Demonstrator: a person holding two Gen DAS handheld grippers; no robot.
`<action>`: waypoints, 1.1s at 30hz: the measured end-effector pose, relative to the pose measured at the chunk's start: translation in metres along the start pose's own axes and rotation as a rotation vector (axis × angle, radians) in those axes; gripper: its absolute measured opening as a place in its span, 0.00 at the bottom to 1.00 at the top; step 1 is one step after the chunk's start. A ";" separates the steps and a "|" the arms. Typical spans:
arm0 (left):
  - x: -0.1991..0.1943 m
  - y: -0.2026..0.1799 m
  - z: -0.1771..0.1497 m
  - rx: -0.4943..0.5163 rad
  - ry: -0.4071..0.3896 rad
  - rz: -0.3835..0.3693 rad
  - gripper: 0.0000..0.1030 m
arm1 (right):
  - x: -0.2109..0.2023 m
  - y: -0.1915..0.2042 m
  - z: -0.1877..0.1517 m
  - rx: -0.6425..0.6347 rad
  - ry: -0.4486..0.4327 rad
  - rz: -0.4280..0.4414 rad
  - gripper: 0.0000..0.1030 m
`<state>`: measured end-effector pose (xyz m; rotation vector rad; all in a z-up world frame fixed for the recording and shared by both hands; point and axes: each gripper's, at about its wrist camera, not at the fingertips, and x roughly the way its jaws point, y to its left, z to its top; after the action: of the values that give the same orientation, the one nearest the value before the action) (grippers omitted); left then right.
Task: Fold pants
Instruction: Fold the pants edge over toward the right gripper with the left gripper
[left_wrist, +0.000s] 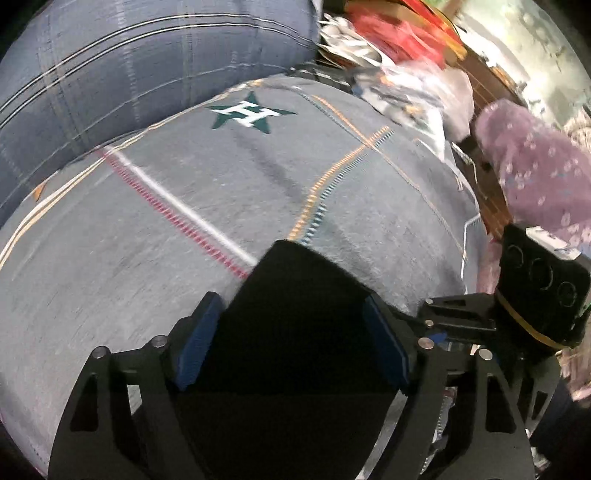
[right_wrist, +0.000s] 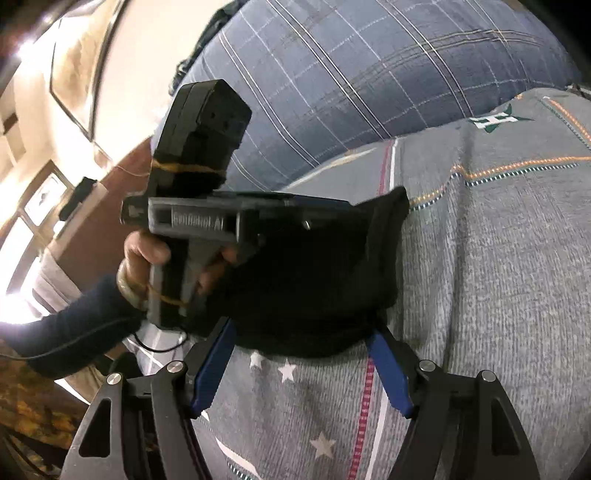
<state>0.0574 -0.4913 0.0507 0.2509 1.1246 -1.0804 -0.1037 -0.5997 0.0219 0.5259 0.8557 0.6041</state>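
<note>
The black pants (left_wrist: 295, 332) lie folded on a grey bed cover (left_wrist: 147, 240). In the left wrist view the black cloth fills the space between the spread blue pads of my left gripper (left_wrist: 291, 339); I cannot tell if the pads touch it. In the right wrist view the pants (right_wrist: 306, 280) lie just beyond my right gripper (right_wrist: 301, 365), whose fingers stand wide apart with only the bed cover between them. The left gripper (right_wrist: 325, 210) reaches over the pants from the left there, held by a hand.
A blue plaid pillow (left_wrist: 147, 55) lies at the far side of the bed. A heap of clutter (left_wrist: 399, 48) lies beyond the bed's right corner. The person's purple sleeve (left_wrist: 535, 166) and the right gripper body (left_wrist: 539, 288) are at the right.
</note>
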 end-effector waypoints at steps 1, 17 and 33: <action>0.002 -0.002 0.002 0.001 -0.008 -0.008 0.76 | 0.000 -0.001 0.000 -0.007 -0.009 0.003 0.68; -0.058 -0.005 -0.008 -0.077 -0.189 -0.095 0.30 | -0.004 0.059 0.041 -0.108 -0.069 -0.063 0.15; -0.231 0.136 -0.204 -0.593 -0.483 0.095 0.31 | 0.180 0.208 0.036 -0.331 0.192 0.129 0.19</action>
<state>0.0391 -0.1588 0.1007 -0.4039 0.9300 -0.6328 -0.0391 -0.3360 0.0801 0.2244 0.8841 0.9062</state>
